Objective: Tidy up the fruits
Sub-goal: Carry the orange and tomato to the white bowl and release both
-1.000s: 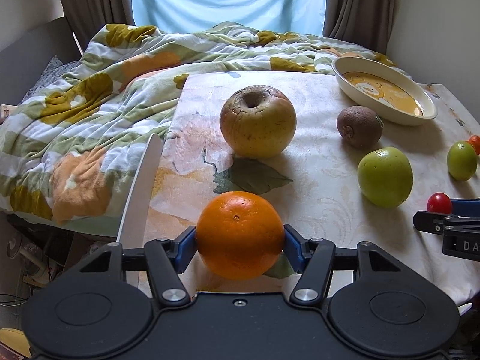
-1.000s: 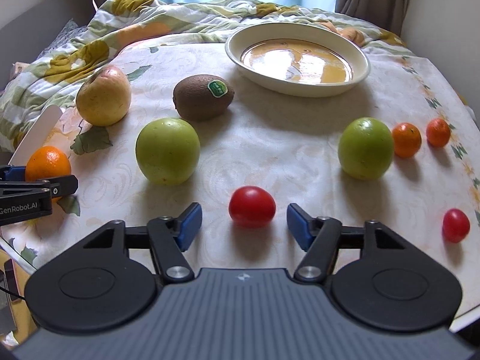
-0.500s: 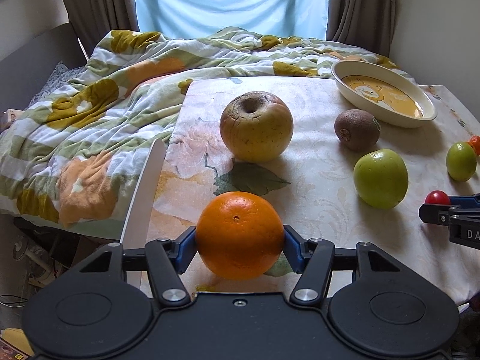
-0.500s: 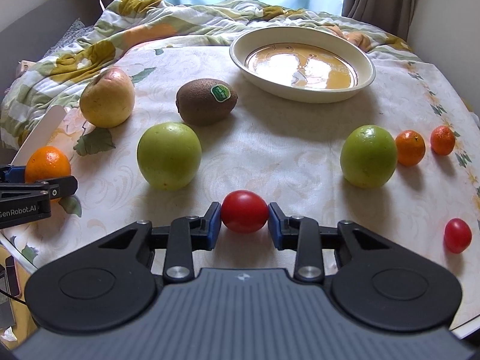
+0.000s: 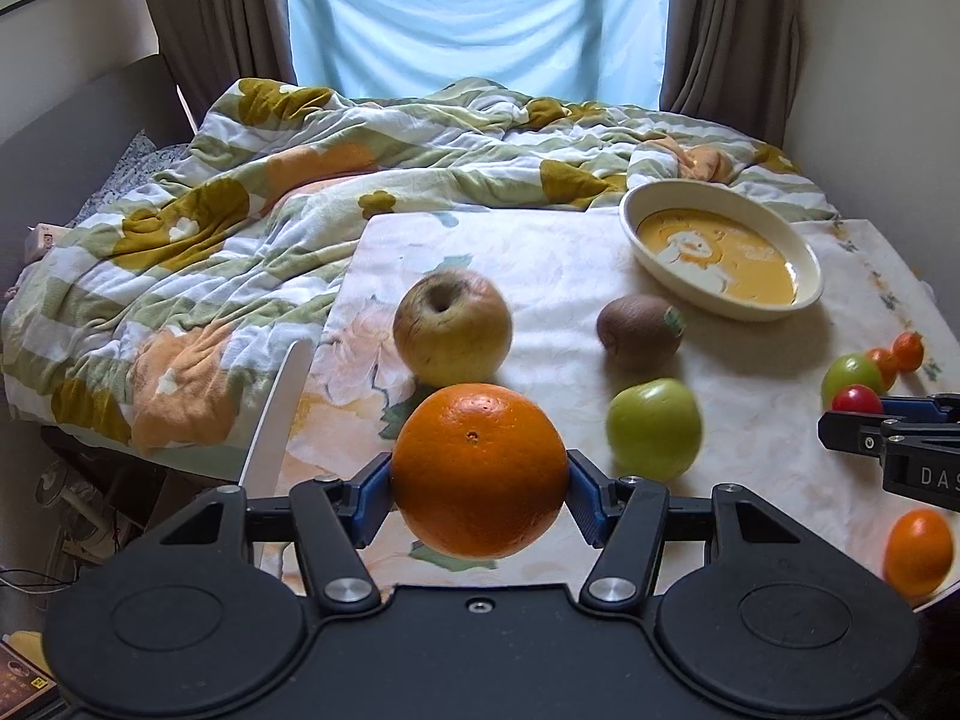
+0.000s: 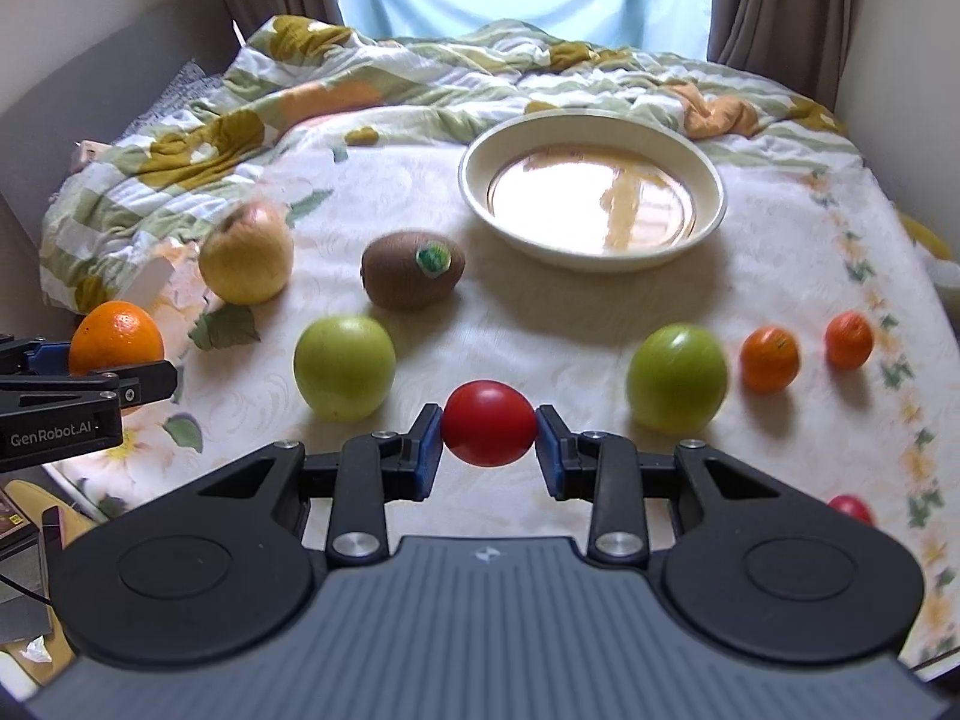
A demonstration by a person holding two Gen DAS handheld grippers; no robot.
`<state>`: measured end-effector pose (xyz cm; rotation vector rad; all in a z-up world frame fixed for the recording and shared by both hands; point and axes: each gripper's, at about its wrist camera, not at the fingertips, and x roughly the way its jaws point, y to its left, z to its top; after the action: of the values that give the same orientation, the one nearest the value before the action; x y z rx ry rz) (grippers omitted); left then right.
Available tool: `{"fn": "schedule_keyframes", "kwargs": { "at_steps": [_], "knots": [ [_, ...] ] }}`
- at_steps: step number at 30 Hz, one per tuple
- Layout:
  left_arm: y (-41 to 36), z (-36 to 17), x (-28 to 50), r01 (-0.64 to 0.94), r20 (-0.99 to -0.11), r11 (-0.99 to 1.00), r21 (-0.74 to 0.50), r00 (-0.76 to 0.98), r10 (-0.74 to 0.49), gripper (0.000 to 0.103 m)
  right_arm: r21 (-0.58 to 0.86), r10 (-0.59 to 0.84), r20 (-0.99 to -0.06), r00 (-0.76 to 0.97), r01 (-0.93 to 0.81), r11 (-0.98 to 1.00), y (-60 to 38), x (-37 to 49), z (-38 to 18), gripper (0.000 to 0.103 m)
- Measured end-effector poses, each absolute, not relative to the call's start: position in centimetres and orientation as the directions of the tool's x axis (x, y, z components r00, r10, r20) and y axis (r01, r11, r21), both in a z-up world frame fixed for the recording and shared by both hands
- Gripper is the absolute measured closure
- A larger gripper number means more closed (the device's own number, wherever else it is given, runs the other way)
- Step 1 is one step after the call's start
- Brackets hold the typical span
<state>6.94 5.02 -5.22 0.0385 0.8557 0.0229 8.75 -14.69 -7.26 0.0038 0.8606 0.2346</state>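
My left gripper [image 5: 479, 475] is shut on a large orange [image 5: 479, 471], held clear above the table's near left corner; the same orange [image 6: 117, 339] shows at the left in the right wrist view. My right gripper [image 6: 489, 435] is shut on a red tomato [image 6: 489, 431], lifted off the cloth. On the table lie a yellow apple [image 5: 453, 333], a kiwi [image 6: 413, 269] with a green sticker, two green apples [image 6: 344, 367] [image 6: 678, 378] and two small mandarins [image 6: 770, 358] [image 6: 848, 339]. An empty cream bowl [image 6: 591, 147] stands at the back.
A second red tomato [image 6: 851, 507] lies by the near right edge, and another orange fruit [image 5: 918, 552] sits near the front right corner. A flowered quilt [image 5: 210, 228] covers the bed left of and behind the table. A white strip [image 5: 276, 420] leans at the table's left edge.
The right gripper closed on the red tomato and raised it off the cloth. The left gripper rose with the orange, so the table looks lower and farther in both views.
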Motion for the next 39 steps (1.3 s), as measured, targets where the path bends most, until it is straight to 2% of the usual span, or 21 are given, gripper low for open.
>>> {"fn": "schedule_keyframes", "kwargs": {
  "at_steps": [9, 19, 29, 39],
  "knots": [
    [0.4, -0.3, 9.0, 0.006, -0.726, 1.0, 0.025, 0.688, 0.013, 0.039, 0.077, 0.25, -0.721, 0.646, -0.285, 0.956, -19.4, 10.1, -1.5, 0.054],
    [-4.2, 1.6, 15.1, 0.093, -0.725, 0.996, 0.008, 0.686, -0.058, 0.039, 0.075, 0.275, -0.729, 0.627, -0.326, 0.942, -23.5, 16.1, 1.4, 0.054],
    [-7.5, 0.1, 24.5, 0.187, -0.754, 0.982, 0.012, 0.647, -0.114, 0.039, 0.088, 0.27, -0.739, 0.618, -0.309, 0.947, -24.4, 24.0, 1.4, 0.055],
    [-9.6, -4.3, 33.2, 0.275, -0.802, 0.961, 0.018, 0.579, -0.151, 0.039, 0.137, 0.259, -0.768, 0.586, -0.244, 0.96, -25.2, 32.4, -2.2, 0.055]
  ]
}}
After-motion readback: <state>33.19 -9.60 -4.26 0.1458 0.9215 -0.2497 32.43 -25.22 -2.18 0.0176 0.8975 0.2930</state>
